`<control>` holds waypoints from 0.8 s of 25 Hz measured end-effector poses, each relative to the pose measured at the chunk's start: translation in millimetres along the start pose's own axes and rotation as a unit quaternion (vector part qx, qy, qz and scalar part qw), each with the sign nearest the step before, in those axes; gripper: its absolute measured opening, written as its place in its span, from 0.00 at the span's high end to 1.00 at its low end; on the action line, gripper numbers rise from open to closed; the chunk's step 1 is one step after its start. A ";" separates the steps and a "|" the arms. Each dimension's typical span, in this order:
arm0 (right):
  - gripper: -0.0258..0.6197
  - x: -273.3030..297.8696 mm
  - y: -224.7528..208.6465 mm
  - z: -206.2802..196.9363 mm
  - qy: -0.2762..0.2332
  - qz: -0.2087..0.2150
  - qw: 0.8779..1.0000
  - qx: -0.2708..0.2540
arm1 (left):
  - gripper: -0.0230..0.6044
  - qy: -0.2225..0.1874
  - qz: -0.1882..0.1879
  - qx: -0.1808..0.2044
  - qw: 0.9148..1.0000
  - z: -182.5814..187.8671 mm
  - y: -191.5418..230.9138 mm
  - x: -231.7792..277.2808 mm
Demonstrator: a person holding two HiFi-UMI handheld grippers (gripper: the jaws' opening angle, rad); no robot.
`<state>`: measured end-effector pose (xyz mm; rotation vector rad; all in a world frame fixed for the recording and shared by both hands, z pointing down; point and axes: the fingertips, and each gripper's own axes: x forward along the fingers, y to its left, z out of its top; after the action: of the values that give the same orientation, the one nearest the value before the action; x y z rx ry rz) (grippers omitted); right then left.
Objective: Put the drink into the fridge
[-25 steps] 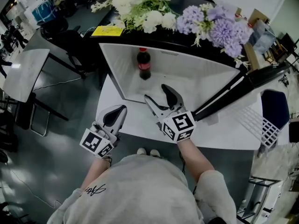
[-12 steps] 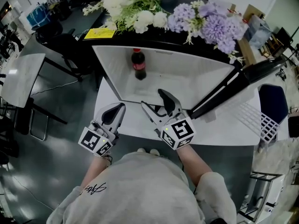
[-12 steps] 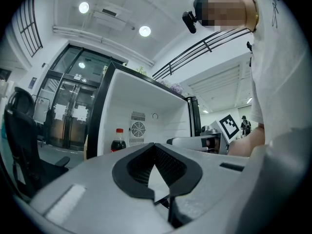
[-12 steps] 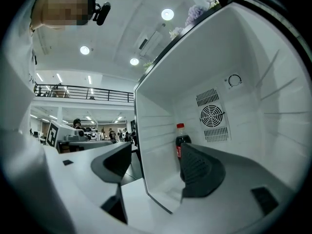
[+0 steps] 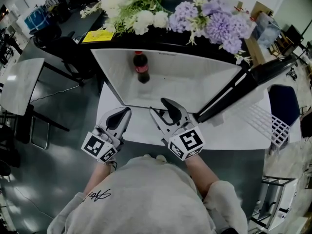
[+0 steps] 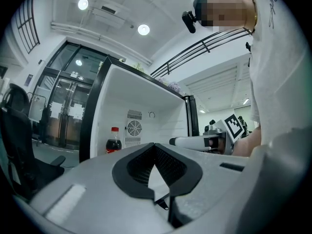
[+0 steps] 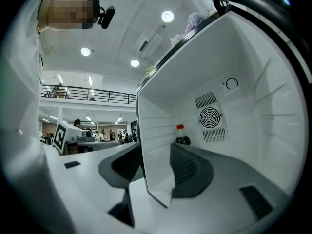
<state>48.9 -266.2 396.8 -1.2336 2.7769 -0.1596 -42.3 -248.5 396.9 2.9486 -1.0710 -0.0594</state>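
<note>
The drink, a dark cola bottle [image 5: 141,67] with a red cap, stands upright at the back left inside the open white fridge [image 5: 195,82]. It also shows in the left gripper view [image 6: 113,140] and the right gripper view [image 7: 182,136]. My right gripper [image 5: 158,107] is in front of the fridge opening, well short of the bottle. Its jaws have just been closing, a gap still shows between them, and they hold nothing [image 7: 156,155]. My left gripper [image 5: 126,112] hangs lower left, outside the fridge, with its jaws together and empty [image 6: 156,147].
The black fridge door [image 5: 243,84] stands swung open to the right. White flowers [image 5: 141,16] and purple flowers [image 5: 219,23] lie on the fridge top. The fridge rests on a white platform [image 5: 234,135]. A grey table [image 5: 19,77] stands left and a white rack [image 5: 267,126] right.
The right gripper's jaws have narrowed and it has drawn back slightly from the fridge. The bottle stays in place inside, and the left gripper has hardly moved.
</note>
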 end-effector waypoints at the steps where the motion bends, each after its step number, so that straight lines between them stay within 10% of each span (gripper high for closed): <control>1: 0.70 -1.0 -0.1 1.0 -0.004 -0.002 1.000 0.001 | 0.96 0.000 -0.002 0.000 1.000 0.1 -0.3 0.9; 20: 0.90 -1.7 -4.2 -3.9 0.005 -0.017 1.000 0.004 | 0.96 -0.008 -0.023 0.004 1.000 5.7 -5.5 17.9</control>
<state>52.6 -267.5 401.3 -1.2831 2.7612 -0.1802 -25.2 -255.7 390.5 2.9853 -1.0083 -0.0800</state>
